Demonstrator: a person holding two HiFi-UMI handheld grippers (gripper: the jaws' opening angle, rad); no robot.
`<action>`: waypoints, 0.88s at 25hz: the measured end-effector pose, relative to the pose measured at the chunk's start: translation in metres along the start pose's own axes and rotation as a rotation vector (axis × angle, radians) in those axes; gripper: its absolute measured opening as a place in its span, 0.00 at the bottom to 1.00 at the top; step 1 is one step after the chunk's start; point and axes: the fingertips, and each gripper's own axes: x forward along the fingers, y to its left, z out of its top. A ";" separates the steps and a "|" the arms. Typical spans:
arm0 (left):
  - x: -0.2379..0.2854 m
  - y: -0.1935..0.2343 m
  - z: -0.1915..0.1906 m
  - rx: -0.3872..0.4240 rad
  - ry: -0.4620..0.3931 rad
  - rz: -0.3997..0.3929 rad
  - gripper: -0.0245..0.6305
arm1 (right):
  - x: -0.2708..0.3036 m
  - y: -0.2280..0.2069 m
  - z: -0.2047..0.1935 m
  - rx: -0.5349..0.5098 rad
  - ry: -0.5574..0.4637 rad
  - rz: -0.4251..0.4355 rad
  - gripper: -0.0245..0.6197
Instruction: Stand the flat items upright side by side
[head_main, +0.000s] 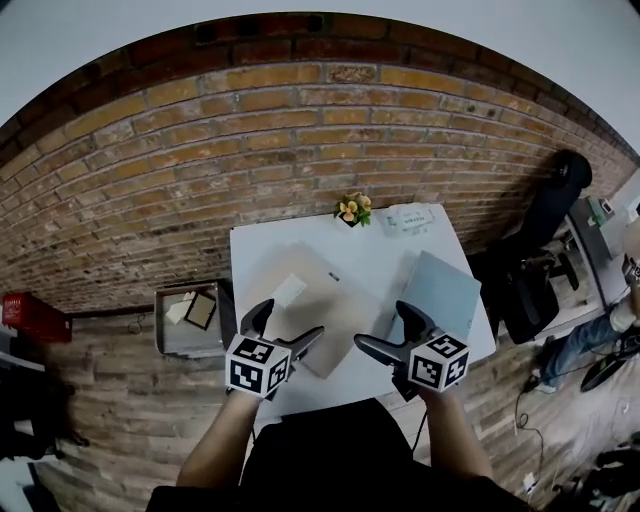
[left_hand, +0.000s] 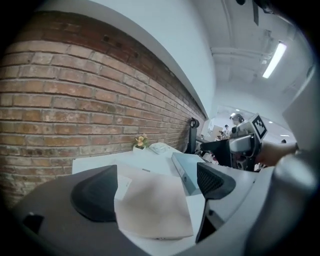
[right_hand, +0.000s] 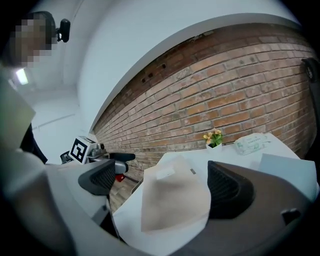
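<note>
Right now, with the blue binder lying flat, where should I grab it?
Probably its near edge, coming from your side with the right gripper: the blue binder lies flat on the table, so only its thick edge gives the jaws purchase.

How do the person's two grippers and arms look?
The left gripper and right gripper look alike: grey bodies, black ribbed jaws, each with a cube of black-and-white square markers. No cables show. The person wears a black top; forearms are unsleeved.

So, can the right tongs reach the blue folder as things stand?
Probably yes. The right tongs are open and empty, close beside the blue folder, which lies flat with nothing on it. They face the beige folder now, so they would need to turn.
</note>
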 end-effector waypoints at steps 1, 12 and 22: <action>-0.001 0.006 -0.005 -0.011 0.008 0.016 0.82 | 0.006 0.000 0.000 -0.003 0.012 0.011 0.94; -0.007 0.035 -0.047 -0.259 0.048 0.316 0.82 | 0.061 -0.032 -0.002 -0.068 0.190 0.261 0.94; -0.020 0.025 -0.080 -0.445 0.036 0.496 0.82 | 0.089 -0.052 -0.010 -0.104 0.299 0.380 0.94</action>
